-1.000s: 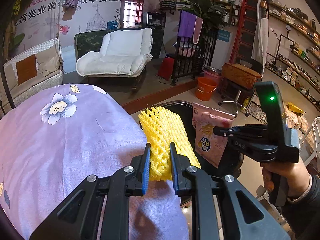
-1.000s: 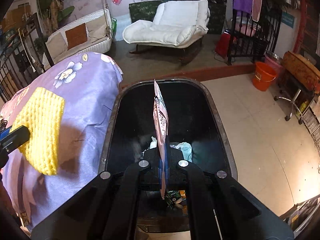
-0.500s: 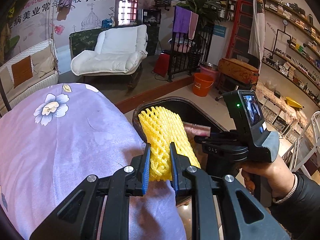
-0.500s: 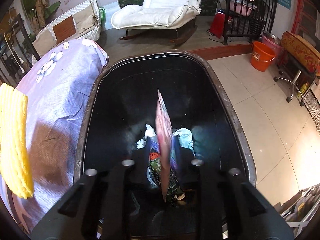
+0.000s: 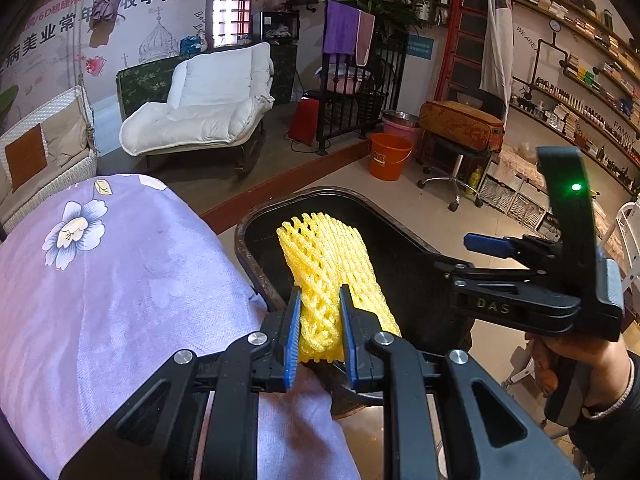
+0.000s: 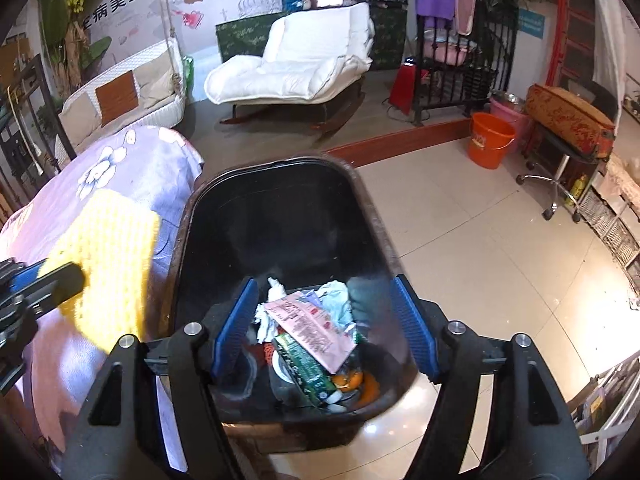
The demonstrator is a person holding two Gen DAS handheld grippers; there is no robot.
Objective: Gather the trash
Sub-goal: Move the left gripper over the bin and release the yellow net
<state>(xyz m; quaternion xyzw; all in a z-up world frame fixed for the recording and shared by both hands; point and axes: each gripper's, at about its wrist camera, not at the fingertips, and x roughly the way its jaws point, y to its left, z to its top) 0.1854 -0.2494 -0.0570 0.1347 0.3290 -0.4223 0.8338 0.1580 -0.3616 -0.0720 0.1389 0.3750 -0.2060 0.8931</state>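
My left gripper (image 5: 319, 332) is shut on a yellow foam fruit net (image 5: 332, 264), holding it over the near rim of the black trash bin (image 5: 256, 248). In the right wrist view the net (image 6: 104, 256) shows blurred at the left beside the bin (image 6: 200, 216). My right gripper (image 6: 324, 324) hangs above the bin with its jaws opening and nothing between them. A pink snack wrapper (image 6: 312, 328) lies inside the bin on crumpled tissue, a green packet and orange peel. A hand holds the right gripper (image 5: 486, 244) at the right of the left wrist view.
A table under a purple flowered cloth (image 5: 100, 280) stands left of the bin. Tiled floor (image 6: 500, 240) spreads to the right. Farther off are a white lounge chair (image 5: 208, 112), an orange bucket (image 5: 390, 156), a swivel stool (image 5: 456, 148) and wall shelves (image 5: 580, 116).
My right gripper opened and the pink wrapper dropped from it into the bin. My left gripper carried the yellow net a little farther over the bin's rim.
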